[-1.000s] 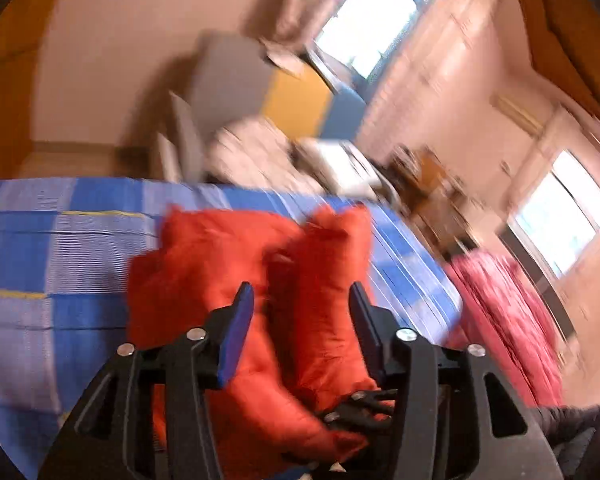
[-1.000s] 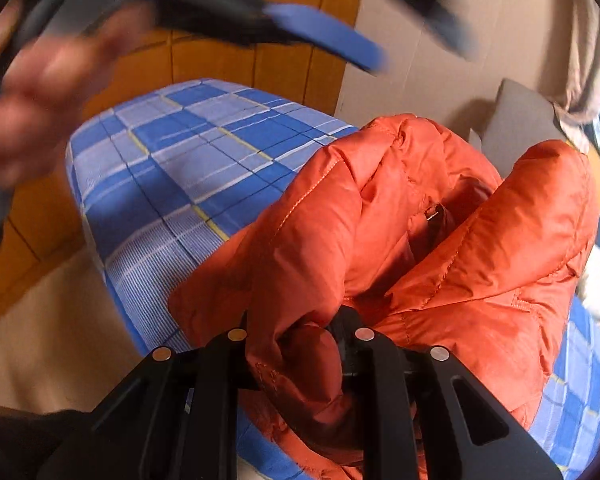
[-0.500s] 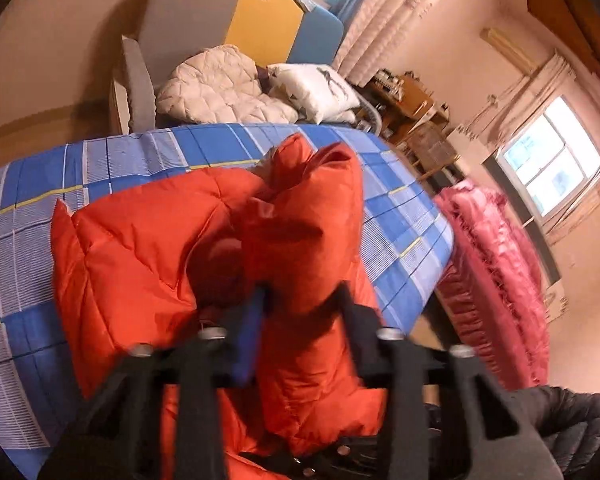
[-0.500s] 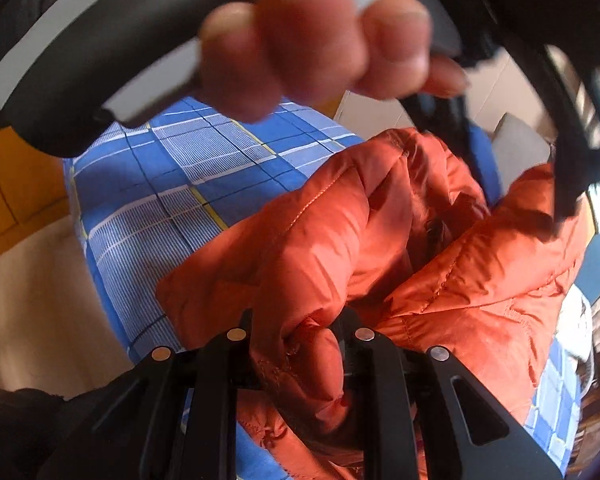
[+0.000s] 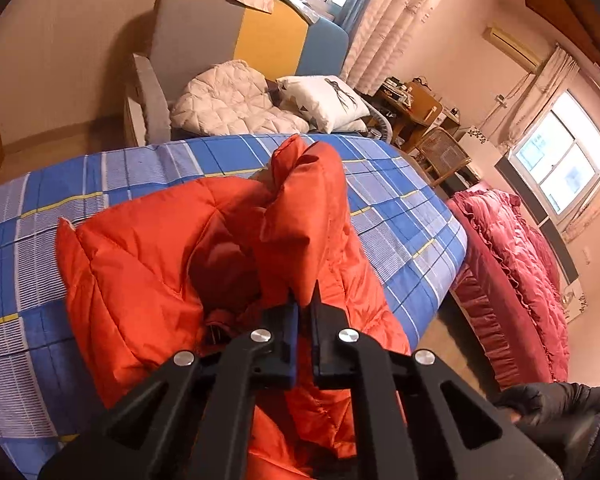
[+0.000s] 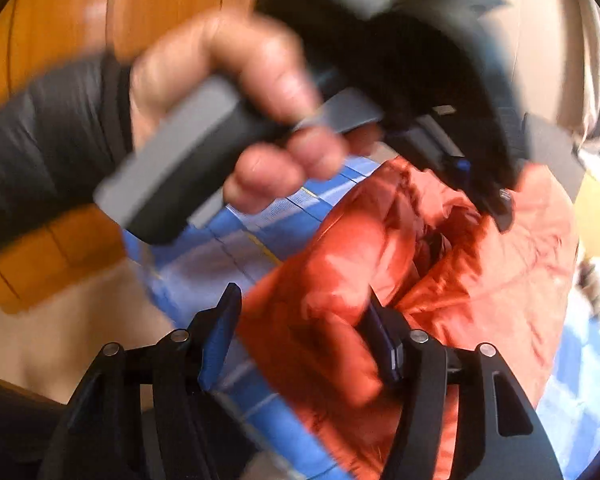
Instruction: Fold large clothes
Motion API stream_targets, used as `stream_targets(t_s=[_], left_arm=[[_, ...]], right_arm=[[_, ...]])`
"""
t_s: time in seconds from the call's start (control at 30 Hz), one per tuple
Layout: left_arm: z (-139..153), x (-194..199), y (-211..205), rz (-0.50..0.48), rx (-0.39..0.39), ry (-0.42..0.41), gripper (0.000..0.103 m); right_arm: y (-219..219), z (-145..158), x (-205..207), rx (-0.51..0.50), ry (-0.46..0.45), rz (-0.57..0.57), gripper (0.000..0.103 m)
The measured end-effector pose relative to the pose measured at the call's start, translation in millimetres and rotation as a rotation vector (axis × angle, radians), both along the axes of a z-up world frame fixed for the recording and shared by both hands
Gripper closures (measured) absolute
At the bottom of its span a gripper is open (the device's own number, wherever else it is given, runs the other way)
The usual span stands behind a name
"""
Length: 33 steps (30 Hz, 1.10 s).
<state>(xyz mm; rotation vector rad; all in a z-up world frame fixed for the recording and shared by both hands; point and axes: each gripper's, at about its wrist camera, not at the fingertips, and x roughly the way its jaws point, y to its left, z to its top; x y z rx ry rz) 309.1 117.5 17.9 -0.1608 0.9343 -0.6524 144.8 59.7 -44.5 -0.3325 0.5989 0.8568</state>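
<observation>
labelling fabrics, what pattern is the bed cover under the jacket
Blue and white plaid with thin yellow lines, bed cover; clearest in the left wrist view.

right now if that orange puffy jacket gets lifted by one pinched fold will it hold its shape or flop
The orange jacket would probably flop: it already lies in soft, rumpled folds on the checked bedspread. Its quilted puffiness suggests it is light for its bulk. The shiny shell looks slippery, so a thin pinch might slide out.

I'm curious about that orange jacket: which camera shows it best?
The left wrist view: it is sharp and shows most of the orange jacket spread on the checked bed. The right wrist view shows it blurred and partly hidden.
</observation>
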Motion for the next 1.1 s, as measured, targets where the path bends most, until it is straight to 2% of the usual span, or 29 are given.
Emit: stream_targets(t_s=[0.07, 0.13, 0.23, 0.3, 0.37, 0.43, 0.5, 0.63, 0.8, 0.83, 0.9, 0.97, 1.03, 1.1], left_arm=[[0.6, -1.2, 5.8, 0.018, -0.001, 0.004, 0.099], [2.5, -3.4, 10.7, 0.032, -0.001, 0.003, 0.099], [3.5, -9.1, 16.1, 0.049, 0.005, -0.004, 0.100], [1.6, -13.6, 21.4, 0.063, 0.000, -0.008, 0.100], [-3.7, -16.8, 27.7, 0.087, -0.019, 0.001, 0.100], [-10.3, -20.4, 33.0, 0.112, -0.036, 0.007, 0.100], [-18.6, -24.6, 38.2, 0.138, -0.043, 0.010, 0.099], [-32.7, -33.4, 52.8, 0.192, -0.057, 0.015, 0.099], [-29.4, -53.2, 69.5, 0.222, -0.064, -0.022, 0.093], [-27.3, -57.0, 74.2, 0.246, -0.061, -0.031, 0.074], [-22.9, -67.3, 88.1, 0.311, -0.059, -0.060, 0.043], [-26.3, -72.4, 97.6, 0.350, -0.054, -0.060, 0.038], [-37.9, -74.4, 107.7, 0.384, -0.084, -0.030, 0.032], [-50.4, -75.3, 112.0, 0.385, -0.121, -0.008, 0.032]], right_arm=[[-19.2, 15.5, -2.1, 0.089, 0.042, 0.013, 0.037], [-43.4, 27.9, -0.5, 0.167, 0.078, -0.005, 0.037], [-81.0, 33.9, 10.2, 0.221, 0.099, -0.104, 0.037], [-98.8, 25.5, 22.8, 0.177, 0.079, -0.207, 0.037], [-103.2, 13.1, 34.7, 0.143, 0.095, -0.254, 0.043], [-97.7, 2.9, 41.3, 0.103, 0.094, -0.272, 0.043], [-87.8, -7.6, 48.5, 0.087, 0.120, -0.254, 0.047], [-67.7, -13.9, 49.3, 0.068, 0.132, -0.210, 0.048], [-42.5, -18.8, 47.2, 0.016, 0.114, -0.171, 0.048], [-39.1, -20.4, 46.6, 0.009, 0.112, -0.171, 0.048], [-31.2, -24.1, 44.2, 0.007, 0.115, -0.162, 0.048], [-27.0, -27.7, 41.6, -0.004, 0.114, -0.161, 0.048], [-22.9, -32.3, 49.2, -0.011, 0.120, -0.155, 0.048], [-21.4, -35.1, 51.8, -0.014, 0.125, -0.151, 0.048]])
